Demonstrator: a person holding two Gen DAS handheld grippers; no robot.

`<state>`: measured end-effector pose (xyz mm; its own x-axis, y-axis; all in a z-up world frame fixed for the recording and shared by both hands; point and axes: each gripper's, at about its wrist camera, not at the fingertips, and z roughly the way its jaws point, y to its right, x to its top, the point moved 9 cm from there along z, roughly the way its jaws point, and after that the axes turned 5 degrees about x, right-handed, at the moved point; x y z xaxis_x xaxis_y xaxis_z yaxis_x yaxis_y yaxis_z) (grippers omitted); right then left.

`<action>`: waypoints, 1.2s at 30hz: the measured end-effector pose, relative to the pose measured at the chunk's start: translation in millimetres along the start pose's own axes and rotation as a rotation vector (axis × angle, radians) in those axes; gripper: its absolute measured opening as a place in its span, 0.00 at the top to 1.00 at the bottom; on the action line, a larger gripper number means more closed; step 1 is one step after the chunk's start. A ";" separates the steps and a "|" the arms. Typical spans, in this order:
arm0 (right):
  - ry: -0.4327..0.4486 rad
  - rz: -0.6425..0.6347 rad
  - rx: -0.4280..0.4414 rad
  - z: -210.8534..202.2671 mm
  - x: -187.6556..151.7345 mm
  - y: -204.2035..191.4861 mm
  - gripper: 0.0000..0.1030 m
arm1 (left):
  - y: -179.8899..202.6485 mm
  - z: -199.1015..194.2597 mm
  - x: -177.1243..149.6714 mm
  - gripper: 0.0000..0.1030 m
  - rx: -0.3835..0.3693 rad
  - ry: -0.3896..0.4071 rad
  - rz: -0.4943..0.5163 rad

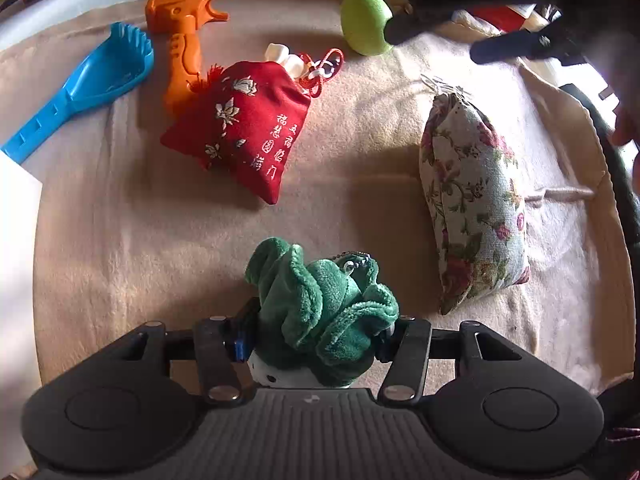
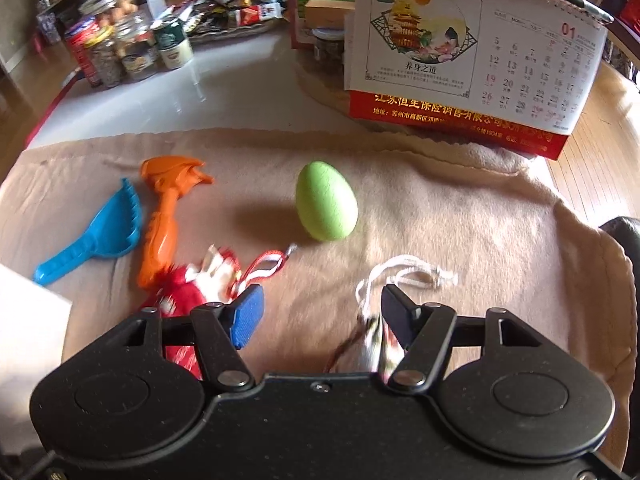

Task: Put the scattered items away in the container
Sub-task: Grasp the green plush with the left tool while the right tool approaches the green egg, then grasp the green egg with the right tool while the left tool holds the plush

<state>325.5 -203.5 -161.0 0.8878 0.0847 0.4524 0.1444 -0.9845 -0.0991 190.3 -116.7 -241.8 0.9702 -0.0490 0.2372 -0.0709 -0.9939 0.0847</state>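
My left gripper (image 1: 320,332) is shut on a green plush toy (image 1: 324,304) and holds it above the beige cloth (image 1: 140,240). On the cloth lie a red embroidered pouch (image 1: 240,128), a floral pouch (image 1: 472,196), an orange toy hammer (image 1: 182,40), a blue toy scoop (image 1: 88,84) and a green egg (image 1: 366,20). My right gripper (image 2: 320,316) is open and empty, above the cloth between the red pouch (image 2: 180,304) and the floral pouch (image 2: 376,344), short of the egg (image 2: 326,206). It also shows in the left wrist view (image 1: 440,40), beside the egg.
A white container edge (image 1: 16,220) shows at the far left, also in the right wrist view (image 2: 28,320). A desk calendar (image 2: 472,52) stands behind the cloth. Jars and cans (image 2: 120,48) crowd the white table at the back left.
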 end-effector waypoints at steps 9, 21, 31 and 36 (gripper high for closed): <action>-0.029 -0.085 -0.068 53.8 37.1 -4.1 0.39 | 6.3 8.5 -2.3 0.44 0.053 -0.005 0.045; -0.011 -0.068 -0.061 41.7 20.7 -0.6 0.53 | -5.3 3.2 -4.1 0.43 0.003 -0.031 0.034; 0.063 -0.044 0.024 -65.3 -45.0 7.8 0.53 | -10.7 -23.1 -2.7 0.34 -0.026 0.028 0.071; -0.021 -0.020 0.054 -89.8 -109.1 16.6 0.53 | -10.1 -22.7 -3.2 0.34 -0.021 0.025 0.088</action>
<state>191.8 -242.9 -132.4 0.8933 0.1075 0.4364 0.1847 -0.9730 -0.1383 182.7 -104.3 -221.4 0.9541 -0.1334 0.2683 -0.1607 -0.9836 0.0823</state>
